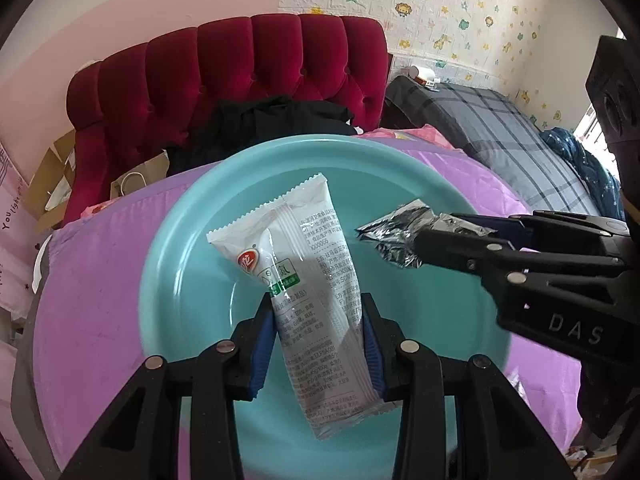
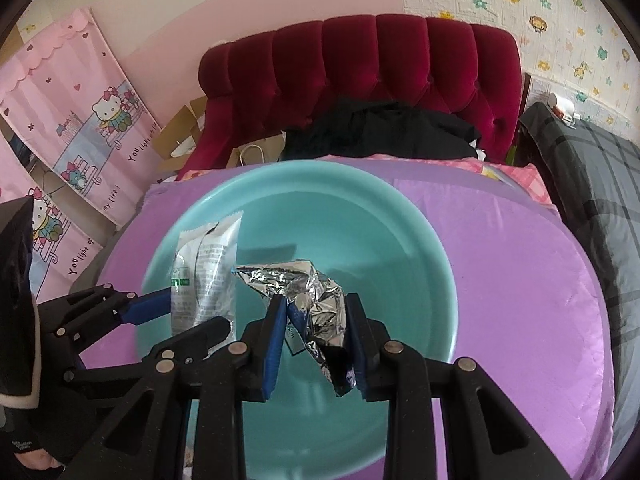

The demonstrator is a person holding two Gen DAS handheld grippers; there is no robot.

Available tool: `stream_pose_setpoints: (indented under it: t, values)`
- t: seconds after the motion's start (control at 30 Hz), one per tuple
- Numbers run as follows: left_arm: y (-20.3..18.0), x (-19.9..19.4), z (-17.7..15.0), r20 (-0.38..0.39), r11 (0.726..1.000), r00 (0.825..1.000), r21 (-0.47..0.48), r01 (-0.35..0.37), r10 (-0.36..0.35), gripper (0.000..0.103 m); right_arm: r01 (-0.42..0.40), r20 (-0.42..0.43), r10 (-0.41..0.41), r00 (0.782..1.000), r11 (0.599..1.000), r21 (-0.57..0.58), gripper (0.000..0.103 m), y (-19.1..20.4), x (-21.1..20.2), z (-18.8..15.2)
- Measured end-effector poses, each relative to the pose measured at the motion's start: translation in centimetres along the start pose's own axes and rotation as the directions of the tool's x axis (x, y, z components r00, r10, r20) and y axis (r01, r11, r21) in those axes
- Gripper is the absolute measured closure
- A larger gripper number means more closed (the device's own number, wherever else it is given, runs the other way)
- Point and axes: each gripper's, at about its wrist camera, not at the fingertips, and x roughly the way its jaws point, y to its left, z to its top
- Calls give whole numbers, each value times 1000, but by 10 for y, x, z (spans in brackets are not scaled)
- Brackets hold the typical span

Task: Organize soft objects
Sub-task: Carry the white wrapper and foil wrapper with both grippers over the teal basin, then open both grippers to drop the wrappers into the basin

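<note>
My left gripper (image 1: 318, 308) is shut on a long white snack packet (image 1: 304, 272) with printed text, held over a teal basin (image 1: 192, 280). The packet sticks out ahead of the blue pads and hangs below them. My right gripper (image 2: 316, 308) is shut on a crumpled silver foil wrapper (image 2: 312, 292), also above the teal basin (image 2: 400, 248). In the left wrist view the right gripper (image 1: 420, 240) comes in from the right with the foil wrapper (image 1: 396, 232) at its tips. In the right wrist view the left gripper (image 2: 188, 312) and white packet (image 2: 204, 276) sit to the left.
The basin rests on a purple cover (image 2: 520, 280). Behind it stand a red tufted headboard (image 1: 240, 72), a black garment pile (image 1: 260, 124) and a paper bag (image 1: 136, 180). A grey plaid bed (image 1: 500, 136) lies to the right, pink cartoon panels (image 2: 72, 128) to the left.
</note>
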Motion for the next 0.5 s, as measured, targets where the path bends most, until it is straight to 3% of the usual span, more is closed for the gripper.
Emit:
stream_pose_setpoints:
  t: [0.5]
  values:
    - [0,50,-1,-52,999,998,-16,-41,40,59,-5,-63,7,998,1000,23,71,-13,48,-6]
